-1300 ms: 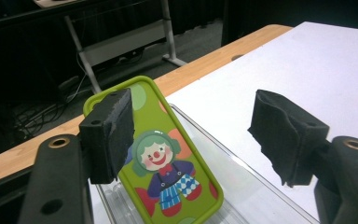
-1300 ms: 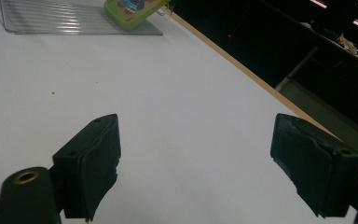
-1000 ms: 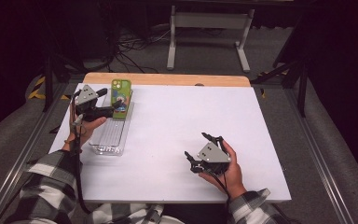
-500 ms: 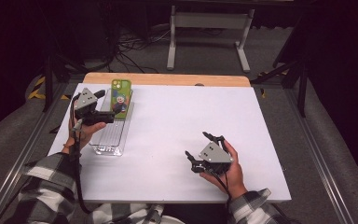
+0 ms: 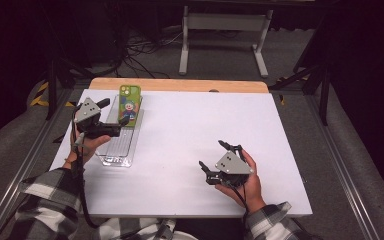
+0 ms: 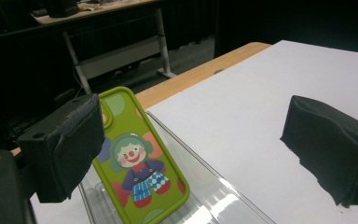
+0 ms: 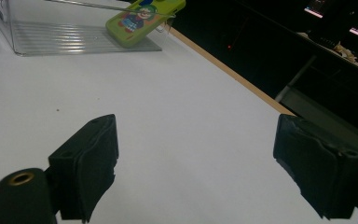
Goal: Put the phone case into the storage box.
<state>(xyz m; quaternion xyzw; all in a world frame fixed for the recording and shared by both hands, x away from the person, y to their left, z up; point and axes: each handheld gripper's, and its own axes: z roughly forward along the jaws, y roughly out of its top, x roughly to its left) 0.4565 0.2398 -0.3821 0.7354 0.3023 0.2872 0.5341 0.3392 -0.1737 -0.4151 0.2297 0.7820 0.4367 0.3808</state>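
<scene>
The green phone case (image 6: 137, 161) leans tilted on the far end of the clear tray (image 5: 120, 145), far left on the table (image 5: 190, 130). The left gripper (image 5: 109, 116) hovers beside it, jaws spread wide and empty; the right gripper (image 5: 220, 159), also spread, rests near right. A one-sided closing would probably tip the case off its perch.

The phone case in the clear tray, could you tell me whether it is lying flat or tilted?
Tilted: the phone case leans on the tray's far rim.

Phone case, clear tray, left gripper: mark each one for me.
Phone case (image 6: 137, 163), left gripper view, on the clown picture.
Clear tray (image 5: 116, 150), high view, on its ribbed floor near the front end.
Left gripper (image 5: 114, 117), high view, midway between its fingertips.
</scene>
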